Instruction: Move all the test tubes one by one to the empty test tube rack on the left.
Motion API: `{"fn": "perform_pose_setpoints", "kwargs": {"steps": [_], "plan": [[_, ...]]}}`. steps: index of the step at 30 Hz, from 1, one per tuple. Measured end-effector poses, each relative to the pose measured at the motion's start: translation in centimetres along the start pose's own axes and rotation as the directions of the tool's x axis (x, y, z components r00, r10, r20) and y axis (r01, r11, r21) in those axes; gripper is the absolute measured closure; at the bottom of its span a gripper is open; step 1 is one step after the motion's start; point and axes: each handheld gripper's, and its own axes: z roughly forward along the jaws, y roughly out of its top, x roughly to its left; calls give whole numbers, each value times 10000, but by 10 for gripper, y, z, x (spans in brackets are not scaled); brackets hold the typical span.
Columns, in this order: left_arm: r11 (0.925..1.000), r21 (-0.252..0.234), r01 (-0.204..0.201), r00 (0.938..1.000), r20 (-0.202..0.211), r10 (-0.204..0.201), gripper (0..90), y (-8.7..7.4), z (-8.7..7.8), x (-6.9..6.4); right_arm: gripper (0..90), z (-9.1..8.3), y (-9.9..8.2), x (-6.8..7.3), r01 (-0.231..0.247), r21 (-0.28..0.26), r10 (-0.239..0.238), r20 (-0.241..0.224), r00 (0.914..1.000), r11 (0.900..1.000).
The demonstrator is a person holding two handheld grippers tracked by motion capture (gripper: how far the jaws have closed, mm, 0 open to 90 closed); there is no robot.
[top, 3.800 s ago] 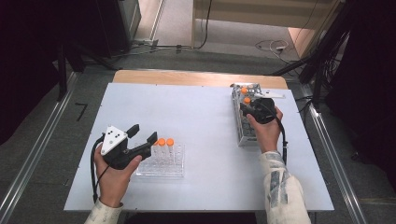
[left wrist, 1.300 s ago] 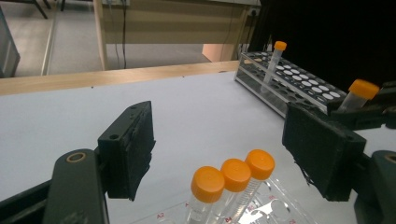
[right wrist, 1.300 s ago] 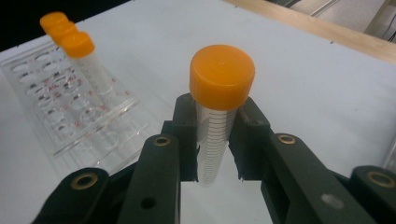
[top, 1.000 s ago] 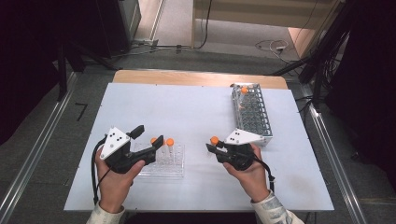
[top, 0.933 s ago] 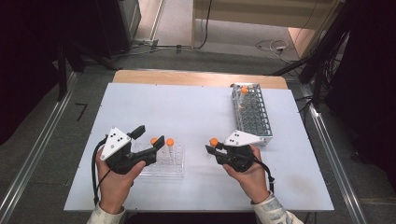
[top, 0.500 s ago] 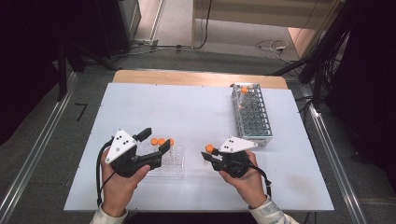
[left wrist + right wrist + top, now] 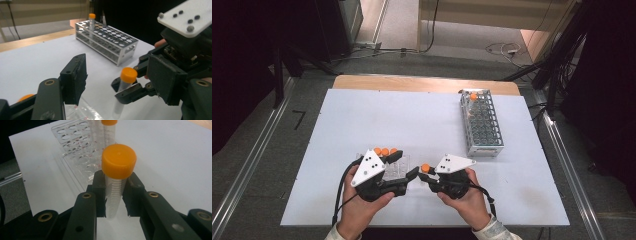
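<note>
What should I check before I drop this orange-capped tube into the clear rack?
1. Right gripper clamped on the tube below its cap: ok.
2. Tube upright in the jaws: ok.
3. Free holes in the clear rack: ok, several empty.
4. Left gripper steadying the rack: cannot tell; its jaws have just been closing, nothing pressed between them.
5. Tube lined up above a hole: not ok, it is beside the rack.

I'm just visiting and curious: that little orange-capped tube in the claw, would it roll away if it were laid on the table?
Probably. The tube looks round and smooth, so it would likely roll on the flat white table. It seems stiff clear plastic and empty, so probably light. Its slim shape would tip easily unsupported, which may be why the right claw grips just below the cap.
</note>
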Motion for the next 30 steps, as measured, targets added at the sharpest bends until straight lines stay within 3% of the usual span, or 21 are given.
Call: {"fn": "perform_pose_setpoints", "kwargs": {"steps": [4, 13, 30], "plan": [[9996, 245, -108, 9998, 156, 104, 358, -5, 9, -6, 715, 2, 0, 4, 122, -6, -122, -69, 9999, 9999], [9983, 540, -231, 9997, 84, 227, 484, -16, 20, -9, 714, 2, 0, 10, 250, 25, -249, -184, 9995, 9997], [9983, 543, -207, 9998, 76, 203, 568, -20, 24, -10, 714, 2, 1, 11, 232, -20, -233, -201, 9995, 9997]]}}
